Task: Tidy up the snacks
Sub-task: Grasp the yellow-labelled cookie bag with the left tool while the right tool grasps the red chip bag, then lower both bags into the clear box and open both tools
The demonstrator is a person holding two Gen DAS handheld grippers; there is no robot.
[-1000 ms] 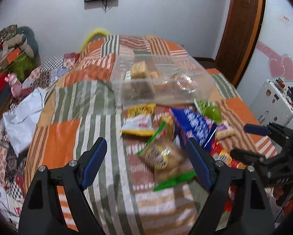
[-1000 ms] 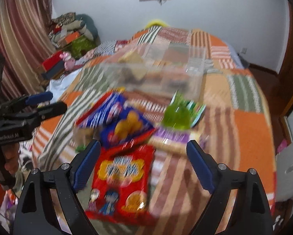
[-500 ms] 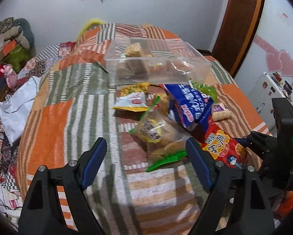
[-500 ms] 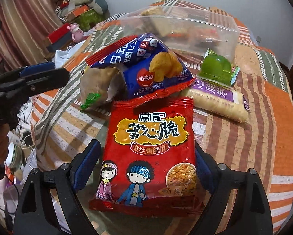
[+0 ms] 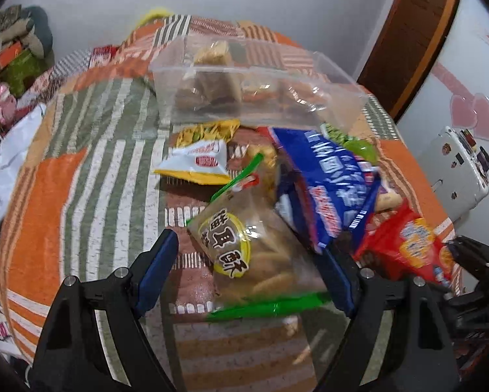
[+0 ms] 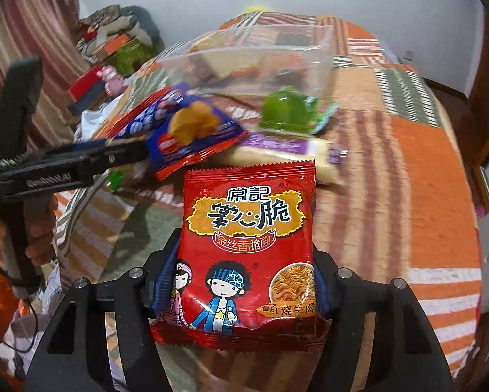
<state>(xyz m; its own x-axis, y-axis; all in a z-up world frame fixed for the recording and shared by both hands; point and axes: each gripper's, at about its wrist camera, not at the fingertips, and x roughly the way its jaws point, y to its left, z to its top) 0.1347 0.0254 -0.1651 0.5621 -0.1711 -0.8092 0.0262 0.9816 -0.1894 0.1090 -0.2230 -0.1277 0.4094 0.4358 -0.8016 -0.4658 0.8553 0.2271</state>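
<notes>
My right gripper (image 6: 241,281) is shut on a red noodle snack packet (image 6: 247,238) and holds it above the bedspread; the packet also shows in the left wrist view (image 5: 404,245). My left gripper (image 5: 251,274) is open, its fingers on either side of a clear brown snack bag with green ends (image 5: 247,251). A blue chip bag (image 5: 329,183) (image 6: 192,130) lies beside it. A clear plastic box (image 5: 254,88) (image 6: 260,62) holding several snacks stands beyond the pile.
A white and yellow packet (image 5: 202,163), a green jelly cup (image 6: 287,114) and a long purple-labelled packet (image 6: 296,153) lie on the striped patchwork bedspread (image 5: 91,170). A brown door (image 5: 407,39) and a small white appliance (image 5: 453,170) stand at the right.
My right gripper has closed on the red packet and lifted it off the bed. My left gripper has moved forward around the brown snack bag.
</notes>
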